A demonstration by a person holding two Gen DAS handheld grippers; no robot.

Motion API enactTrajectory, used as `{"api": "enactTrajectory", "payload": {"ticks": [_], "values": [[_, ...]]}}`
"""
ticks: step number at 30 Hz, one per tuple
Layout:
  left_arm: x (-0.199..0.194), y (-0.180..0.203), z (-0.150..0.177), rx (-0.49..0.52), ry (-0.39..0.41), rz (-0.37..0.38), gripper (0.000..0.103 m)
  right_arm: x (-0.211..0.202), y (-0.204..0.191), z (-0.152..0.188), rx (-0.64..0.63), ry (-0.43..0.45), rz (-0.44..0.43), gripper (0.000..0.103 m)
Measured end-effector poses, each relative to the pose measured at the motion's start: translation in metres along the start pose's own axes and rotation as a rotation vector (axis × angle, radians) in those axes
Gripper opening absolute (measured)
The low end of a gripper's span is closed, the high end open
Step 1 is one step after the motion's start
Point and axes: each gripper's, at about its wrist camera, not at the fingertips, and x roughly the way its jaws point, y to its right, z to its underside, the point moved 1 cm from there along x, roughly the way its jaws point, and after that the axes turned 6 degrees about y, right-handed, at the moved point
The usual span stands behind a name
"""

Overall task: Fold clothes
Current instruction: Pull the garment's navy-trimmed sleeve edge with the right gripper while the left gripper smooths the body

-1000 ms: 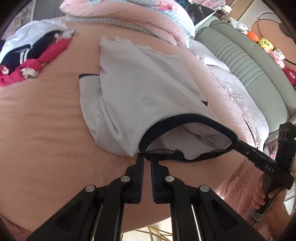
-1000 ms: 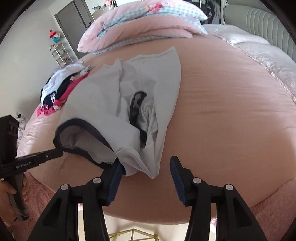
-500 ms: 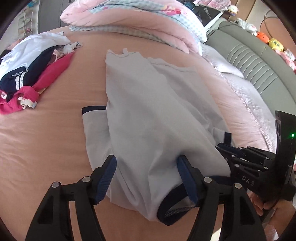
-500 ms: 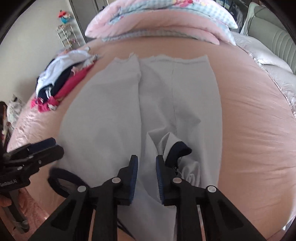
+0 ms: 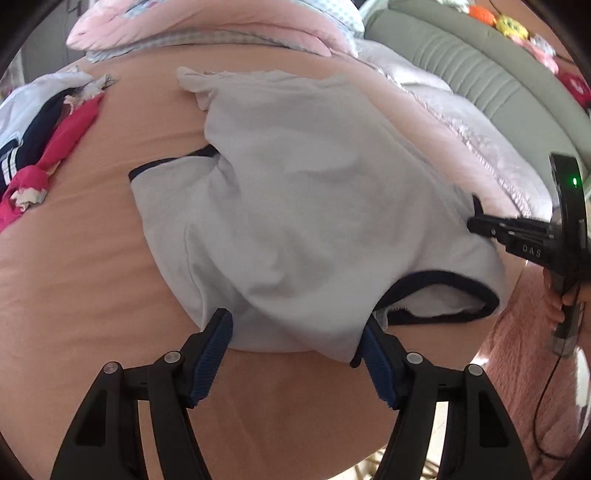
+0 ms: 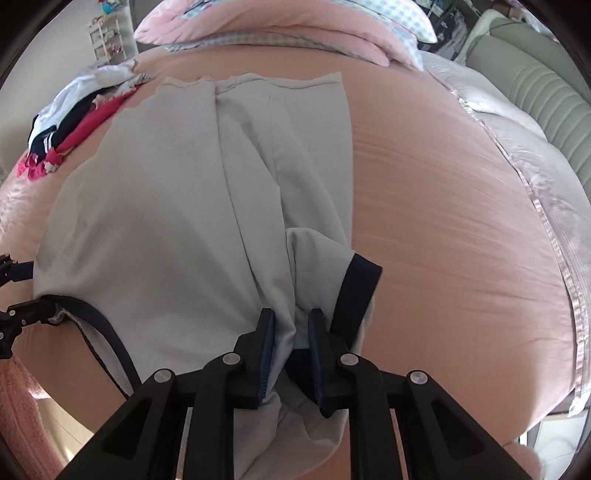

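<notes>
A pale grey T-shirt (image 5: 314, 203) with a navy collar (image 5: 443, 277) lies spread on the pink bed sheet (image 5: 74, 277), hem at the far end. My left gripper (image 5: 295, 325) stands open at the near edge, and a fold of the shirt's shoulder lies loose between its fingers. The right wrist view shows the same T-shirt (image 6: 166, 221). There my right gripper (image 6: 291, 317) is closing, and its pads pinch bunched cloth beside the navy-cuffed sleeve (image 6: 354, 291). In the left wrist view the right gripper (image 5: 476, 225) touches the shirt's right edge.
A pile of white, navy and red clothes (image 5: 44, 129) lies at the far left of the bed. A pink duvet (image 5: 221, 22) is stacked at the far end. A grey padded headboard (image 5: 480, 74) runs along the right, and a pink rug (image 5: 535, 369) lies below the bed.
My left gripper let go of the collar and opened wide. My right gripper shut on cloth near the sleeve. The shirt went from crumpled to spread out.
</notes>
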Motion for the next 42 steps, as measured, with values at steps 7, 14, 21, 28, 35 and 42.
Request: {"api": "enactTrajectory", "payload": {"ticks": [7, 14, 21, 28, 35, 42], "values": [[-0.014, -0.051, -0.022, -0.197, 0.137, -0.158, 0.066, -0.024, 0.036, -0.014, 0.142, 0.094, 0.012, 0.019], [0.005, -0.082, -0.022, -0.312, 0.079, -0.153, 0.067, 0.002, 0.045, 0.008, 0.198, 0.022, -0.02, 0.036], [0.022, -0.076, -0.034, -0.324, 0.088, -0.09, 0.067, -0.021, 0.026, -0.001, 0.163, 0.121, -0.073, 0.049], [0.032, -0.062, -0.036, -0.266, 0.099, -0.114, 0.029, 0.011, 0.008, 0.002, 0.074, 0.049, -0.089, 0.008], [0.014, -0.059, -0.039, -0.271, 0.134, -0.081, 0.009, -0.011, 0.044, 0.004, 0.245, 0.133, -0.104, 0.005], [-0.018, -0.077, -0.033, -0.31, 0.176, -0.114, 0.006, -0.032, 0.102, 0.019, 0.439, 0.181, -0.119, 0.005]]}}
